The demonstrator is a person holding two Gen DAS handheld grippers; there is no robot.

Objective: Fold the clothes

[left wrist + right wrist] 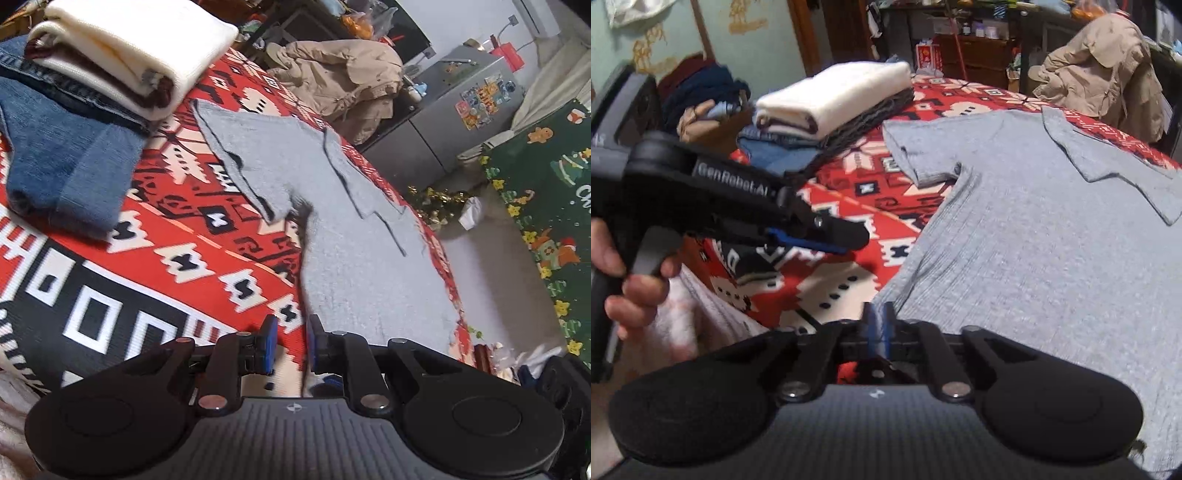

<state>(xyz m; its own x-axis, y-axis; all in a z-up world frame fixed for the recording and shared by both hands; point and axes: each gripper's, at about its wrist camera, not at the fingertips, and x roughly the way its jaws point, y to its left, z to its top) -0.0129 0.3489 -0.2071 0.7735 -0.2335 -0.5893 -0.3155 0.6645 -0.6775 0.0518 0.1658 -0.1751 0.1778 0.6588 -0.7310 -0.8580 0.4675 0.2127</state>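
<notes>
A grey shirt [1034, 240] lies flat on the red blanket [207, 236], left tongs [291, 336] released, right tongs [878, 325] clenched empty.

A T-shirt [1034, 240] lies spread flat on the patterned cloth [849, 206] covering the tabletop, one sleeve folded over its body. Left of it, towards the far edge, stands a stack of folded clothes [834, 99]. Behind the tabletop, a jacket [1104, 62] hangs over furniture. The left gripper [827, 230] hovers left of the shirt's hem.
</notes>
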